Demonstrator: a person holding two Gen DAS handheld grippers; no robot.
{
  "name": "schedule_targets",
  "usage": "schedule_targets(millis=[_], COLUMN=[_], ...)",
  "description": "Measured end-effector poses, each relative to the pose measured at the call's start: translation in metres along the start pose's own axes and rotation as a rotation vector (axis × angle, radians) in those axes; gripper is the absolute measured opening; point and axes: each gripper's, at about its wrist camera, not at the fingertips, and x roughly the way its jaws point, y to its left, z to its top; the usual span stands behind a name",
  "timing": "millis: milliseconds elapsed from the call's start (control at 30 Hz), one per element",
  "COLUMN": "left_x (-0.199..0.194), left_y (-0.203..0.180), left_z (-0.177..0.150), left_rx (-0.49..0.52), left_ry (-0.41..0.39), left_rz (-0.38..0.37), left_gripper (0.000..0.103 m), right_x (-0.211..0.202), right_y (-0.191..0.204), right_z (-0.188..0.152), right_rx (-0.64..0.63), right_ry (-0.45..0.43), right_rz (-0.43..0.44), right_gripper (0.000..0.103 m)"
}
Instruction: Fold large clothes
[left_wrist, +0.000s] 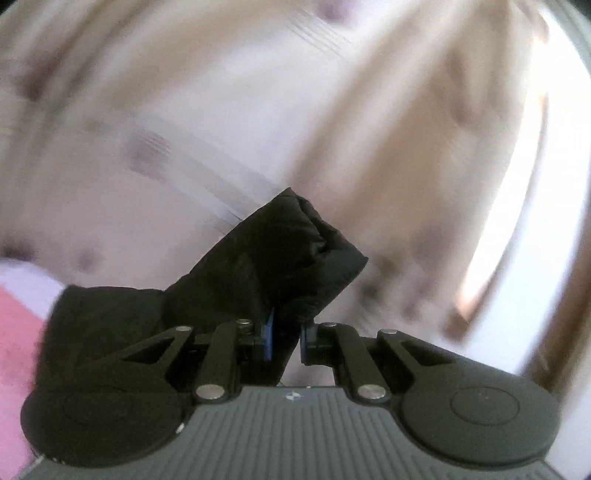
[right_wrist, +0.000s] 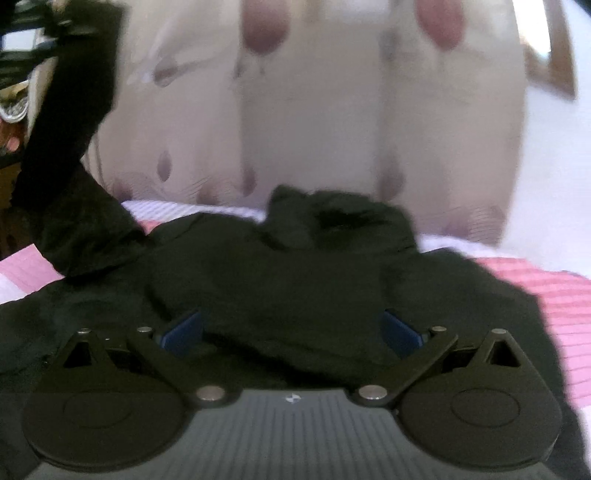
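The left gripper (left_wrist: 286, 338) is pinched tight on a bunched fold of the black garment (left_wrist: 266, 266); the blue pads (left_wrist: 270, 334) sit nearly together with dark cloth squeezed between them and a puffy end of it poking out beyond the tips. That narrow pinch on an end piece, probably a sleeve or cuff, looks chosen so the rest hangs free and can be swung over the body of the garment. The background in this view is smeared, so only a pale patterned curtain (left_wrist: 258, 110) and a strip of pink bedcover (left_wrist: 18, 332) at the lower left can be made out.

The right gripper (right_wrist: 291, 328) stands wide, its pads (right_wrist: 183, 332) spread far apart with nothing pressed between them. It hovers low over the main mass of the black garment (right_wrist: 280, 273), which lies spread on the pink and white striped bedcover (right_wrist: 535, 295). It seems poised either to pin the cloth down or to take a second hold while the other hand carries its piece across.

At the upper left of the right view a long black strip (right_wrist: 70, 110) rises from the heap, in my judgement the part the left gripper is lifting. The garment reaches nearly to the far edge of the bed, where the curtain (right_wrist: 314, 129) hangs just behind. Bare bedcover shows to the right and at the near left, so a fold brought inward has room; toward the curtain there is little. The fold seems only begun.
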Motion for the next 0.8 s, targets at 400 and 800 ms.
schedule_targets(millis=[400,800], left_x=[0.107,0.031], left_y=[-0.060,-0.005], left_z=[-0.174,-0.148], left_rx=[0.165,0.137], left_ry=[0.391,0.211], left_rz=[-0.170,-0.021], left_gripper=[0.041,0.103], right_x=[-0.041,0.015], right_y=[-0.118,-0.136], right_z=[-0.023,0.015], right_rx=[0.216,0.443], right_ry=[0.000,0.113], right_rz=[-0.070,0.173], right_gripper=[0.103,0.103])
